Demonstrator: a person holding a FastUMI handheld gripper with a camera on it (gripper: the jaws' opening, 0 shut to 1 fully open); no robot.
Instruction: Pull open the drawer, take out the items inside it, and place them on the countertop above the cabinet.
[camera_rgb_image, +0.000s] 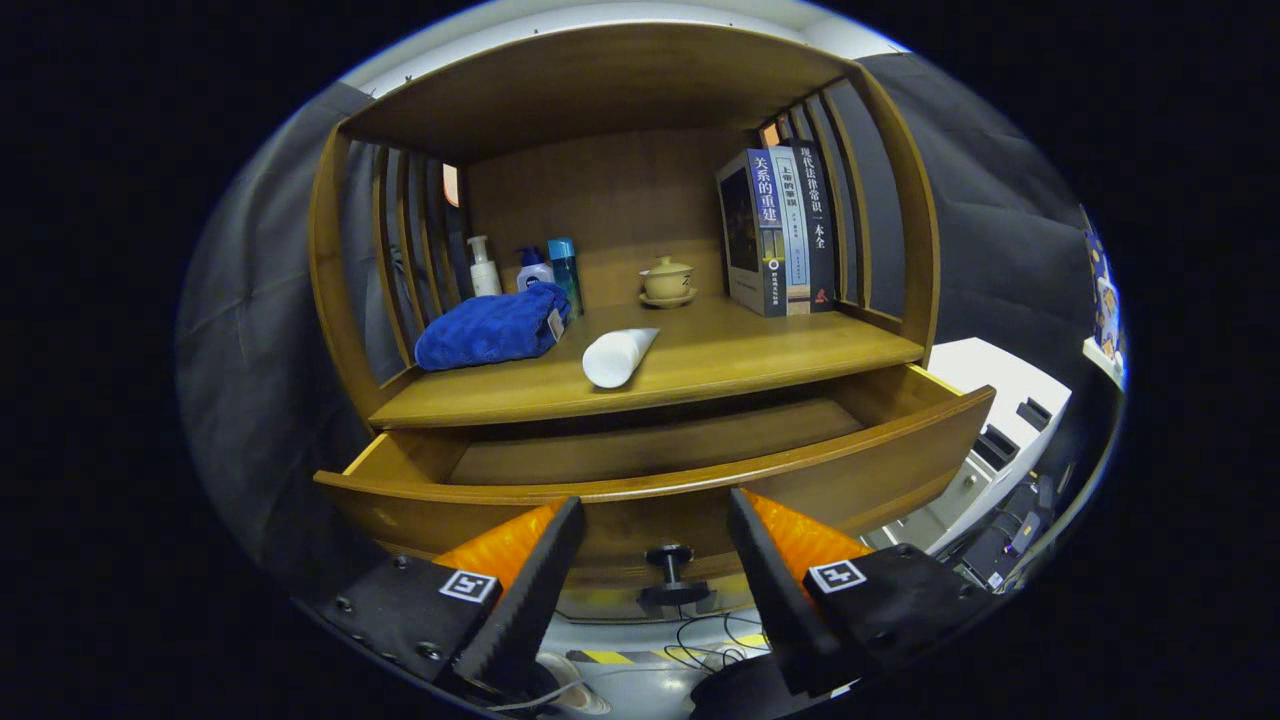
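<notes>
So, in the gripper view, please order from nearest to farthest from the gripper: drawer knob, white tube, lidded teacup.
The gripper is open.
1. Dark round drawer knob: between the fingers.
2. White plastic tube: lying on the countertop, beyond the open drawer.
3. Beige lidded teacup: at the back, beside the books.

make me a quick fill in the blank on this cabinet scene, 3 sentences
1. The drawer under the countertop is pulled ____.
2. The white tube lies on the countertop beside the folded ____ towel.
3. The gripper is open, with the drawer's ____ between its fingers.

Missing words: open; blue; knob
</notes>
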